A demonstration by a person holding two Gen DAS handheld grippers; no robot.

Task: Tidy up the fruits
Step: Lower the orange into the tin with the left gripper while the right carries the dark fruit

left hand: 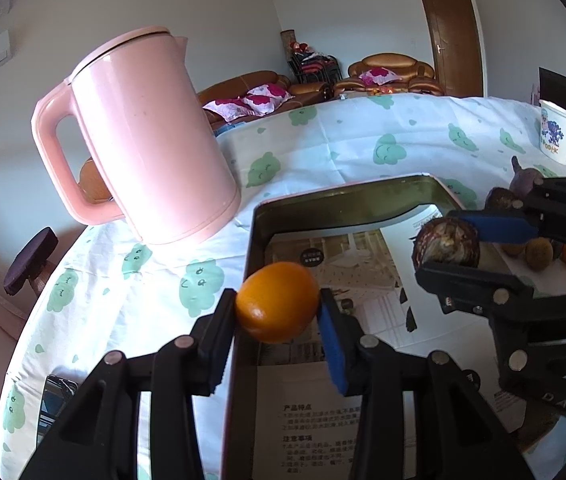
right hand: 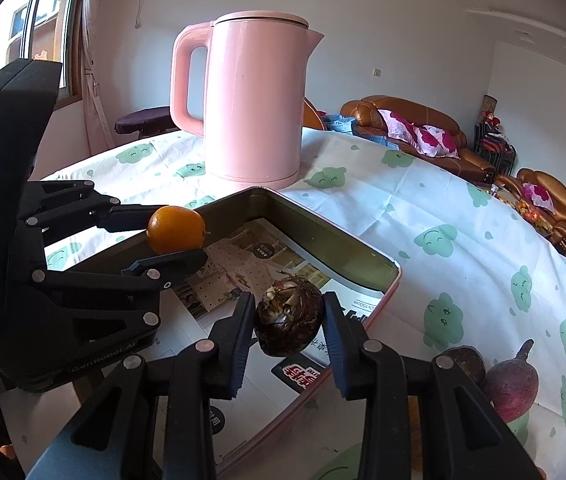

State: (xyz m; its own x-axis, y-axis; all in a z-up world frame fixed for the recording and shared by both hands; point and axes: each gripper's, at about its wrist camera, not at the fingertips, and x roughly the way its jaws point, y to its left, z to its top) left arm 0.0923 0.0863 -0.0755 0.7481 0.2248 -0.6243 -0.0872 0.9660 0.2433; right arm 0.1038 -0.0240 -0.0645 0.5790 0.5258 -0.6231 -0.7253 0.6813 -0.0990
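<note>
The left tool point(left hand: 279, 304) pinches an orange point(left hand: 278, 302) across its middle, its fingers spread only as wide as the fruit, holding it above the near-left rim of the tin tray point(left hand: 343, 196). The orange looks firm, light and smooth-skinned, so a hold at its widest part seems safest against slipping. The right tool point(right hand: 289, 320) likewise clamps a dark, scaly brown fruit point(right hand: 287, 316) above the tray's right side; its rough shell should grip well. Beyond the tray on the table point(right hand: 423, 200) stands a pink kettle point(right hand: 255, 100). More fruits point(right hand: 509, 380) lie right of the tray.
</note>
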